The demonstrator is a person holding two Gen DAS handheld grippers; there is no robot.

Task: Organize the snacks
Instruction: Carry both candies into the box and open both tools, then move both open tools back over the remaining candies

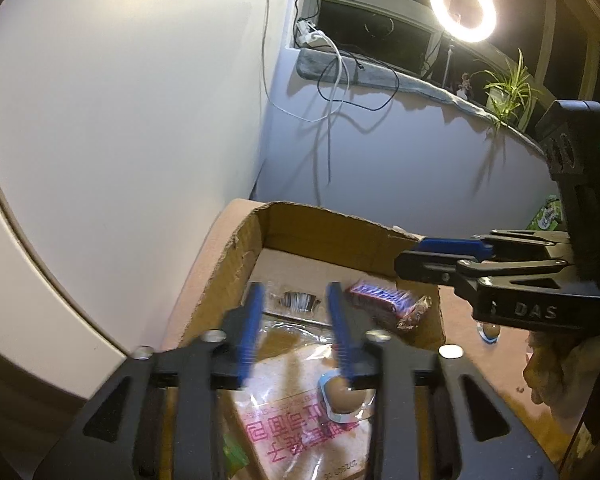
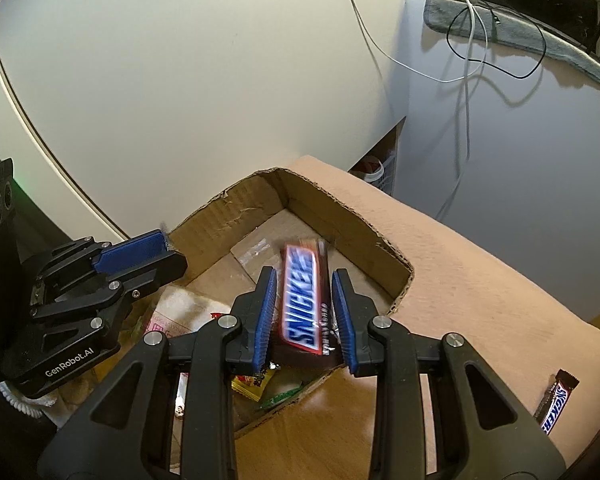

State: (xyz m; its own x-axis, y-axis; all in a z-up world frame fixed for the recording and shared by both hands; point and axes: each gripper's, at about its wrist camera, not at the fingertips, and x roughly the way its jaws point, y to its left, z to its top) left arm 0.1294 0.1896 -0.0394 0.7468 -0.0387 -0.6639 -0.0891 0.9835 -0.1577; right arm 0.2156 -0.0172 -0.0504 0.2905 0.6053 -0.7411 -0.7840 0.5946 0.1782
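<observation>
An open cardboard box (image 1: 320, 216) (image 2: 340, 208) stands on the tan table. My right gripper (image 2: 304, 273) hangs over it, open, with a blurred Snickers bar (image 2: 300, 300) loose between the blue pads. In the left wrist view that bar (image 1: 380, 300) lies at the box's right side. My left gripper (image 1: 294, 289) is open above a clear bag with pink print (image 1: 300, 420). A small round brown snack in a blue-white wrapper (image 1: 342, 396) rests on the bag under the right finger. Each gripper shows in the other view: the right gripper (image 1: 440, 256), the left gripper (image 2: 140, 256).
A second Snickers bar (image 2: 556, 408) lies on the table at the right. Yellow (image 2: 254, 384) and green (image 2: 280, 398) packets lie in the box's near end. A green packet (image 1: 546, 216) and a small wrapped snack (image 1: 488, 332) sit outside it. Walls, hanging cables and a ring light (image 1: 462, 7) stand behind.
</observation>
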